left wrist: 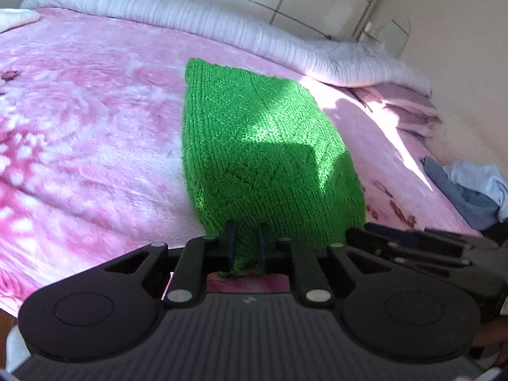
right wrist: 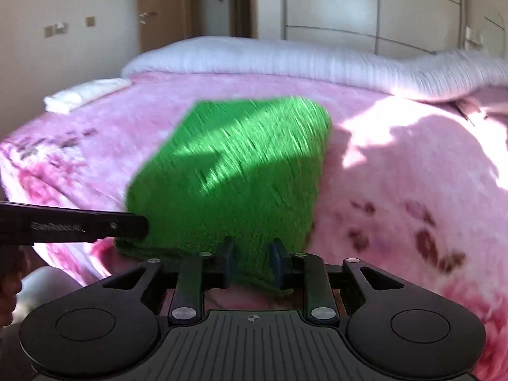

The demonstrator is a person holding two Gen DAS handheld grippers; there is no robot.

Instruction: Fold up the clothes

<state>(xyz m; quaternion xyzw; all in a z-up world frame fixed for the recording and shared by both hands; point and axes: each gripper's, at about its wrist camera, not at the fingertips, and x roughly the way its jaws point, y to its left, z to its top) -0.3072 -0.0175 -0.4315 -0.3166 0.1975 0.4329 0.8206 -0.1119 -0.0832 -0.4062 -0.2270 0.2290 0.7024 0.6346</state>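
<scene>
Green knit garment [left wrist: 263, 146]; pink floral blanket [left wrist: 89, 120]; white duvet [left wrist: 197, 9].

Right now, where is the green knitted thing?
The green knitted garment lies mid-bed on the pink blanket, its near edge pinched by the left tongs and the right tongs.

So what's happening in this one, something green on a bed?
A person holding a gripper in each hand is folding a green knitted garment on a bed covered by a pink blanket. The left gripper and the right gripper are each clamped on the garment's near edge, side by side. The rest of the garment lies on the blanket, partly in sunlight. A folded white item sits near the far corner of the bed, and blue clothes lie off to one side.
</scene>
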